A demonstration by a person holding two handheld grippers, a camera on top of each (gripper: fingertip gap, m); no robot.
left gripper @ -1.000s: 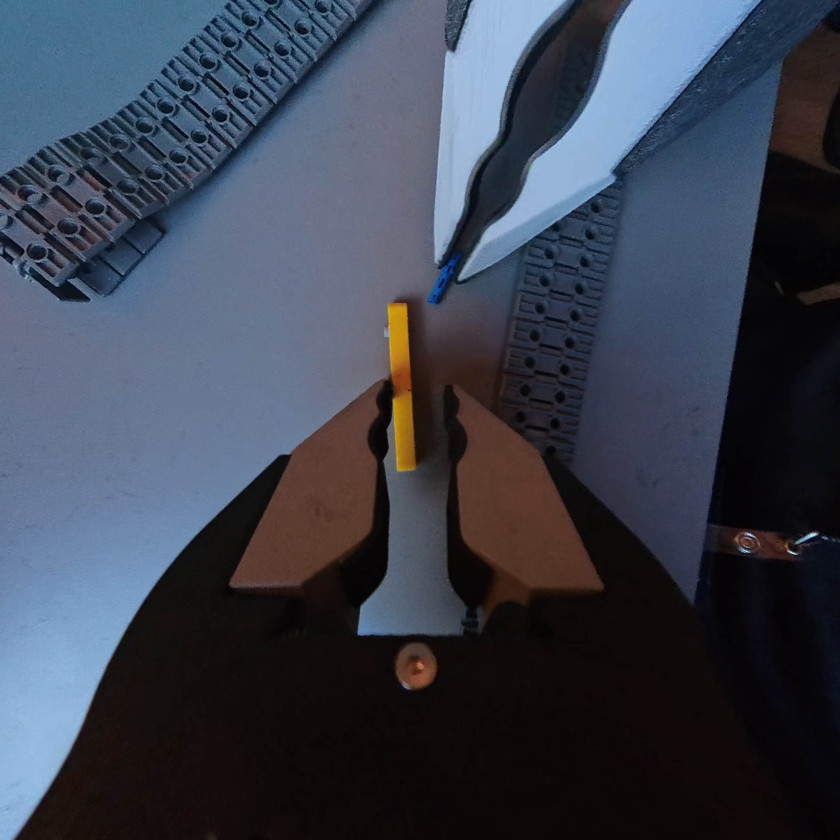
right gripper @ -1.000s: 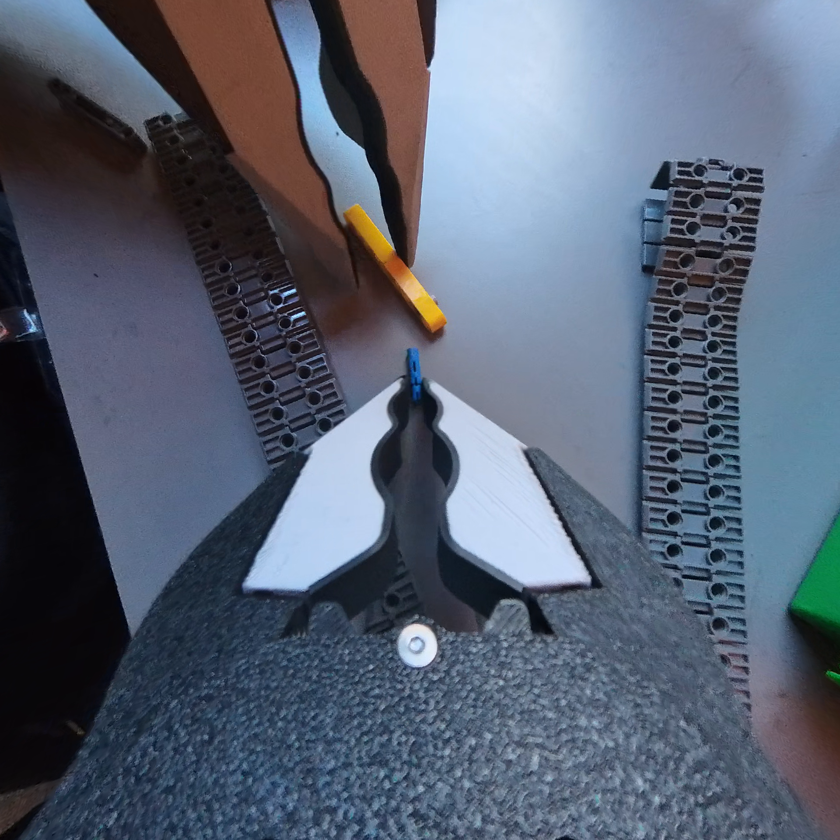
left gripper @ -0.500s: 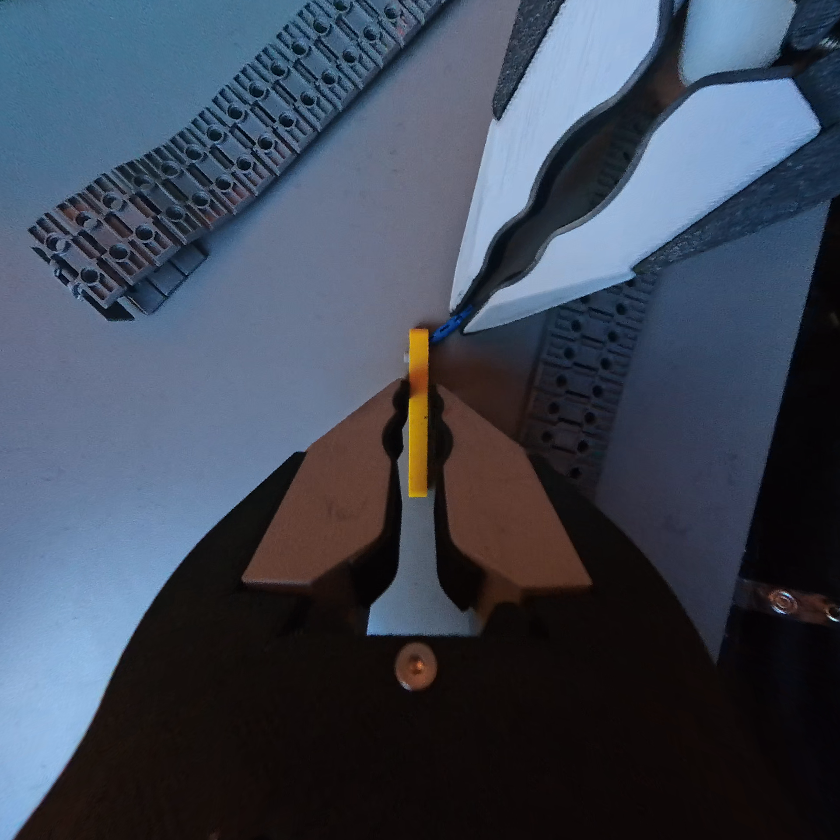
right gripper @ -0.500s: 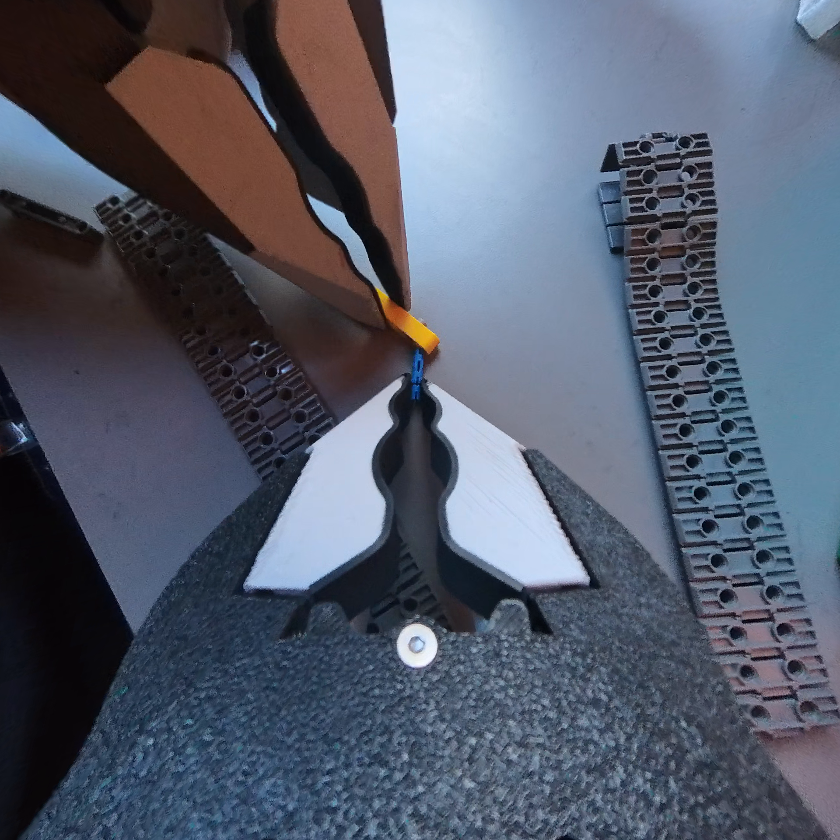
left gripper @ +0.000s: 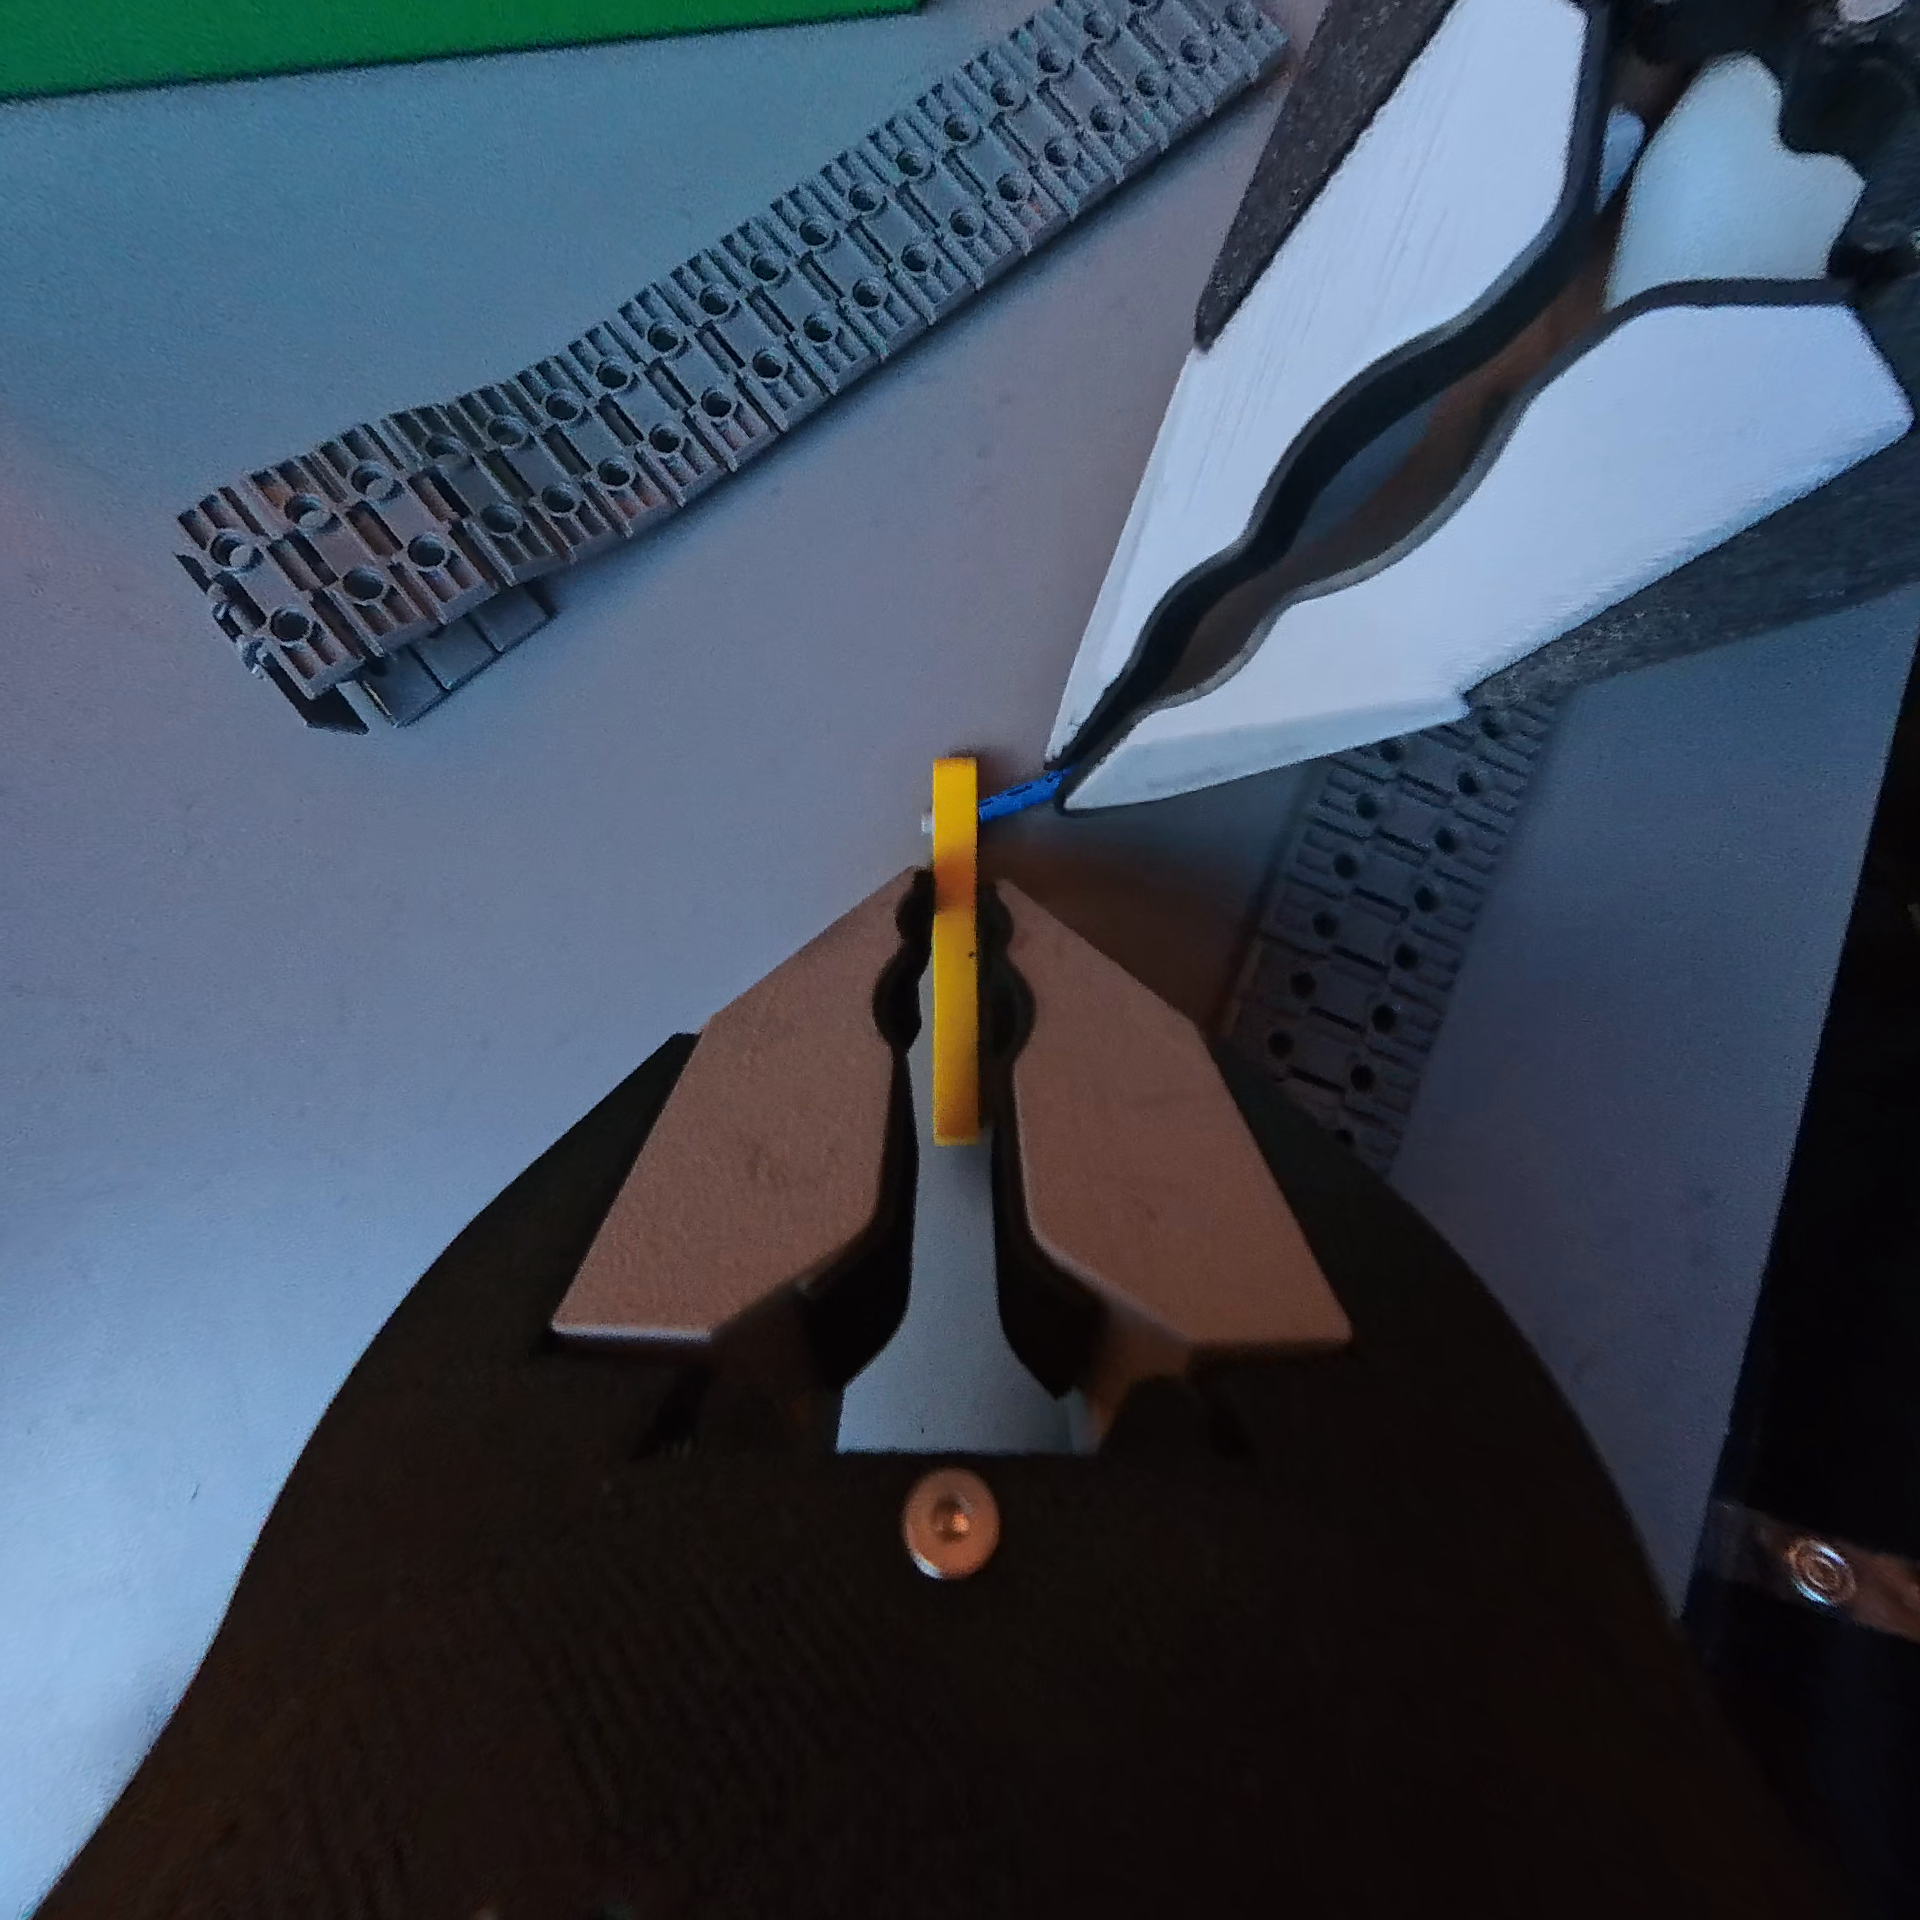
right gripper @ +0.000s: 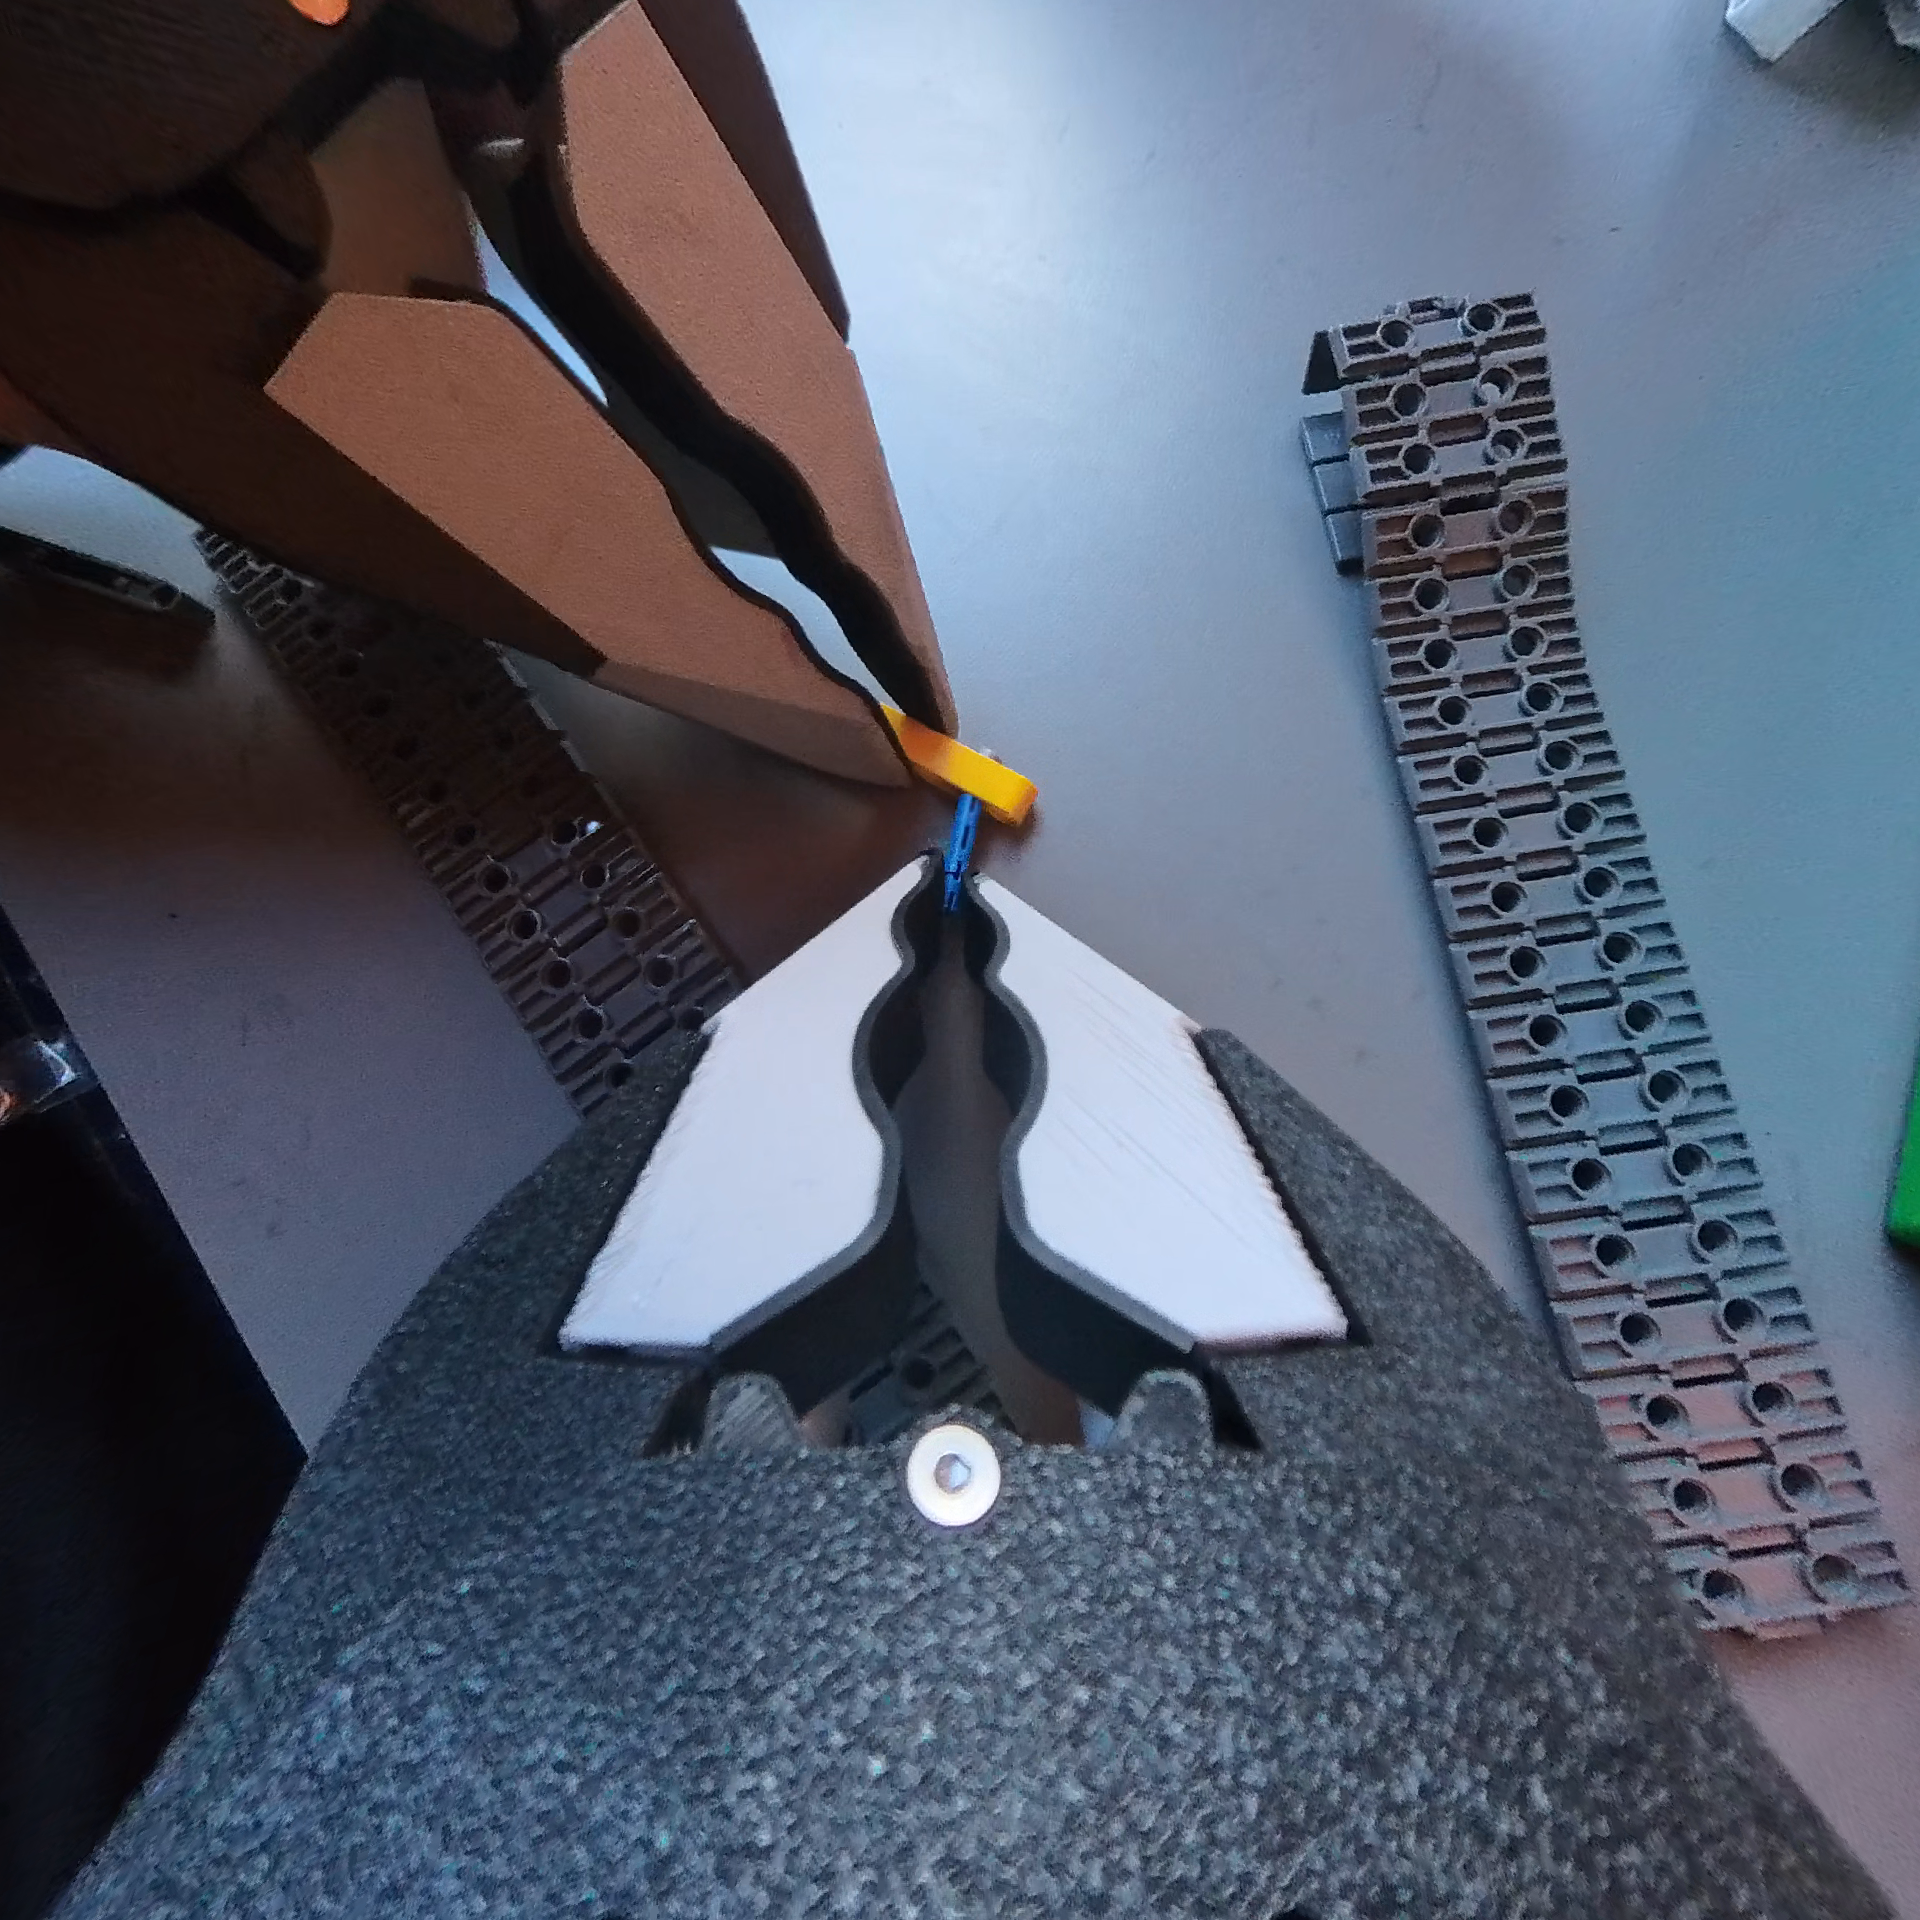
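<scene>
My left gripper [left gripper: 956,891], with brown fingers, is shut on a thin yellow beam [left gripper: 954,966] that stands on edge and juts forward past the tips. My right gripper [right gripper: 954,871], with white fingers, is shut on a small blue pin [right gripper: 961,840]. The pin's free end touches the side of the yellow beam [right gripper: 971,774] near its far end. In the left wrist view the right gripper [left gripper: 1065,774] comes in from the upper right with the blue pin [left gripper: 1016,800] against the beam. In the right wrist view the left gripper [right gripper: 914,743] comes in from the upper left.
Two grey tread strips lie on the grey table: one [left gripper: 727,332] [right gripper: 1579,935] off to one side, another [left gripper: 1371,945] [right gripper: 499,831] partly under the grippers. A green plate [left gripper: 312,42] [right gripper: 1907,1195] sits at the edge. A dark beam [right gripper: 104,587] lies far left. Less than 4 cm separates the two grippers' tips.
The left gripper has closed on the yellow beam. The right gripper has brought the blue pin in until it touches the beam's side. Both views have shifted.
</scene>
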